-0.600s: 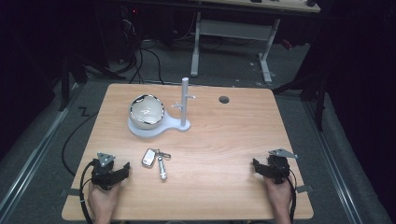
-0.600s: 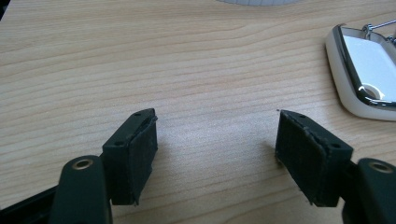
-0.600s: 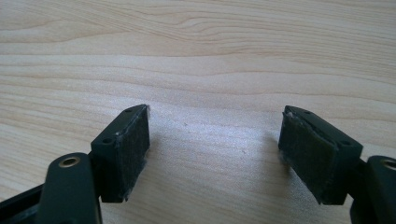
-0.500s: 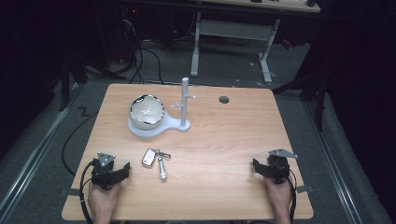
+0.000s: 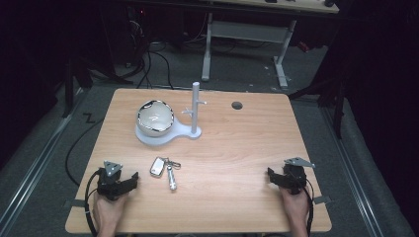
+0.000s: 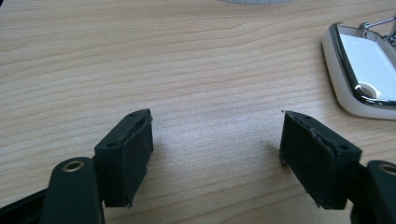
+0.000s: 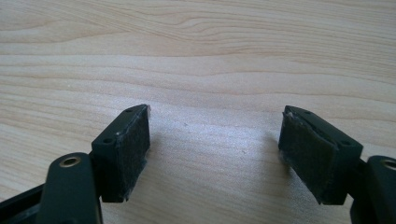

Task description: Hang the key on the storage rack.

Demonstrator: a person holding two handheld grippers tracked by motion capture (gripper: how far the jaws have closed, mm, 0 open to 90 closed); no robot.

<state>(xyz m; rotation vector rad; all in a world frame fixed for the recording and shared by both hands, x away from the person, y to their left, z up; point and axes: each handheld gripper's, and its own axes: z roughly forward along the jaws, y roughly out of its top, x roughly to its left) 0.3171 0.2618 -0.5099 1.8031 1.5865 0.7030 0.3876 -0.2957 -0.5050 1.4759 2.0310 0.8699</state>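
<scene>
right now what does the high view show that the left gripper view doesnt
High view alone: the bowl on the white stand's base, the stand's post, a metal cylinder on the key ring, both hands and the right tongs.

Left gripper view alone: a close look along the left tongs, jaws wide apart with bare wood between them.

Both: the wooden table and the white key fob, lying just right of the left tongs.

Dim lab (floor cables (image 5: 148, 64), desk frame (image 5: 244, 34))

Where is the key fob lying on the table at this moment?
In the high view the key fob lies left of centre on the table, between the white stand and the left gripper.
</scene>
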